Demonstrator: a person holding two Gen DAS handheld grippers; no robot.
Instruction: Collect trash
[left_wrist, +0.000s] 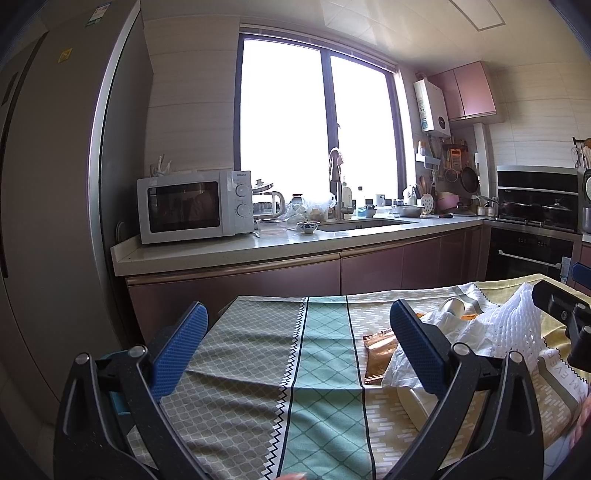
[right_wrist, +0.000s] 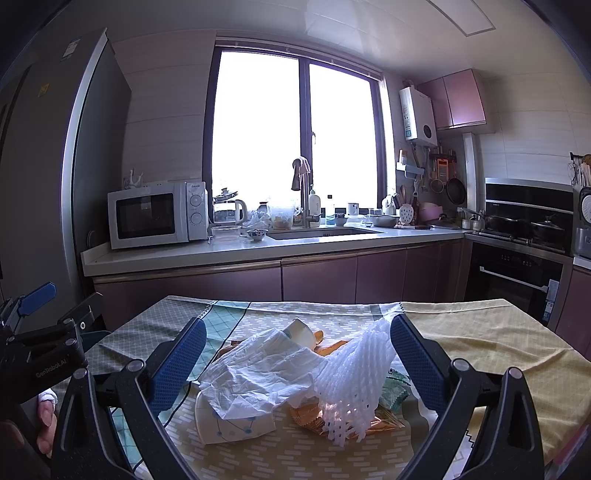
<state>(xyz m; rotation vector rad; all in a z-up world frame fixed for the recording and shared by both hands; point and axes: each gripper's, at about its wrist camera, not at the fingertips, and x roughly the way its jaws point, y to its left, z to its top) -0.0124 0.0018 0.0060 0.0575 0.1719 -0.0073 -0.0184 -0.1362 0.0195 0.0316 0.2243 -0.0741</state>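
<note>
A pile of trash lies on the patterned tablecloth (right_wrist: 480, 343): a crumpled white tissue (right_wrist: 258, 373), a white foam fruit net (right_wrist: 354, 373), a paper cup on its side (right_wrist: 229, 424), a second small cup (right_wrist: 301, 332), orange peel (right_wrist: 328, 349) and a gold wrapper (right_wrist: 310, 413). My right gripper (right_wrist: 298, 358) is open, its blue fingers either side of the pile and just above it. My left gripper (left_wrist: 298, 349) is open and empty over the cloth to the left of the pile; the foam net (left_wrist: 517, 328), tissue (left_wrist: 461, 332) and gold wrapper (left_wrist: 380, 354) show at its right.
Beyond the table's far edge stands a kitchen counter (right_wrist: 236, 251) with a microwave (right_wrist: 155, 214), a sink (right_wrist: 325, 232) and dishes. A tall fridge (left_wrist: 48, 184) is at the left and an oven (right_wrist: 517, 273) at the right.
</note>
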